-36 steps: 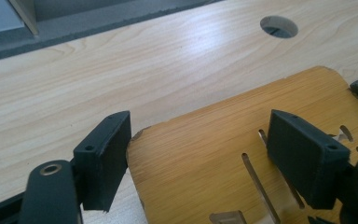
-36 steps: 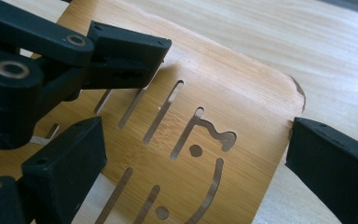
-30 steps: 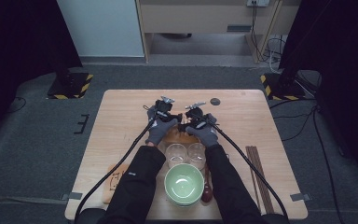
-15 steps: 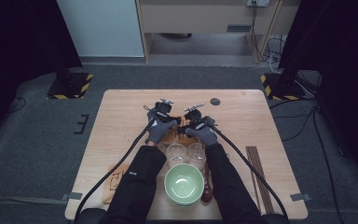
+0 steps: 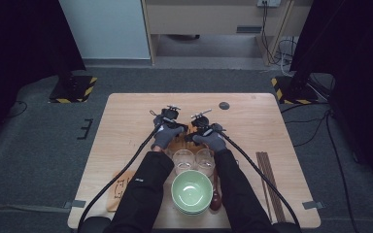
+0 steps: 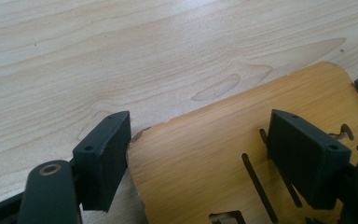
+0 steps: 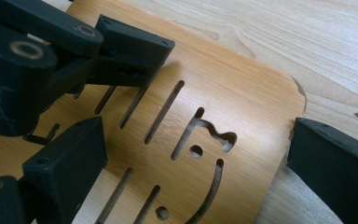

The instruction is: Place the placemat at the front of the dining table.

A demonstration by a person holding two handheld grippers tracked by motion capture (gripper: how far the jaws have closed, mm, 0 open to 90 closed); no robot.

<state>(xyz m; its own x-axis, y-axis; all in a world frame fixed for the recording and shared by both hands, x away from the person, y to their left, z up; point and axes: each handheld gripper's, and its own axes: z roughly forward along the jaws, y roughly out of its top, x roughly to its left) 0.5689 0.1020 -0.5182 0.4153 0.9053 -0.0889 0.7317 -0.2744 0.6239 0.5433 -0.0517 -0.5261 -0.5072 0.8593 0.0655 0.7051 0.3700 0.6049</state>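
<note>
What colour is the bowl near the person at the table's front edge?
The bowl is pale green, seen best in the high view.

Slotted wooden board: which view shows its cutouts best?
Right gripper view: the board lies close up, slots and curved cutouts sharp between open jaws. The left gripper view catches one corner with a few slots. In the high view the hands mostly hide it.

Light wooden desk (image 5: 126,126), loaded near the person.
Slotted bamboo board (image 6: 223,154), two glasses (image 5: 183,158), green bowl (image 5: 192,189), chopsticks (image 5: 269,182) lie on it.
</note>
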